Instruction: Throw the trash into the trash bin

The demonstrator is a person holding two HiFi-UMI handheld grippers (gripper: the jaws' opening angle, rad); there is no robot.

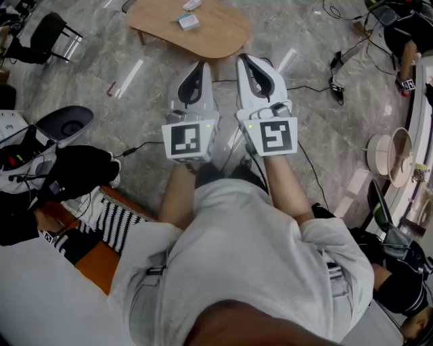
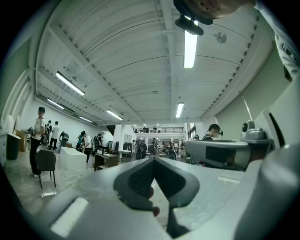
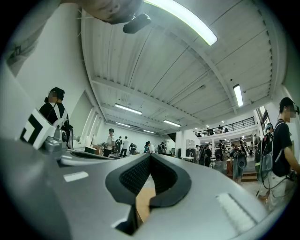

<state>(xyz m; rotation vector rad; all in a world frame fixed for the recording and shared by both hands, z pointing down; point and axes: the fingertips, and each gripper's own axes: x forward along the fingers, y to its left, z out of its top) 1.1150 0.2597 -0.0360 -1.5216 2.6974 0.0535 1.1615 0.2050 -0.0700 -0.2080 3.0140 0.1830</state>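
In the head view my left gripper (image 1: 197, 66) and right gripper (image 1: 245, 61) are held side by side in front of the person's body, pointing forward over the grey stone floor. Both are shut with nothing between the jaws. The left gripper view shows its jaws (image 2: 154, 160) meeting at the tips, and the right gripper view shows the same (image 3: 150, 156). Ahead of them stands a low oval wooden table (image 1: 216, 34) with a small blue-and-white packet (image 1: 189, 21) and another small item (image 1: 192, 5) on it. I cannot tell which thing is the trash bin.
A small pale stick-like item (image 1: 116, 88) lies on the floor left of the table. A round grey seat (image 1: 67, 124) and dark bags sit at the left, cables (image 1: 318, 88) and a fan (image 1: 392, 157) at the right. Several people and desks fill the hall beyond.
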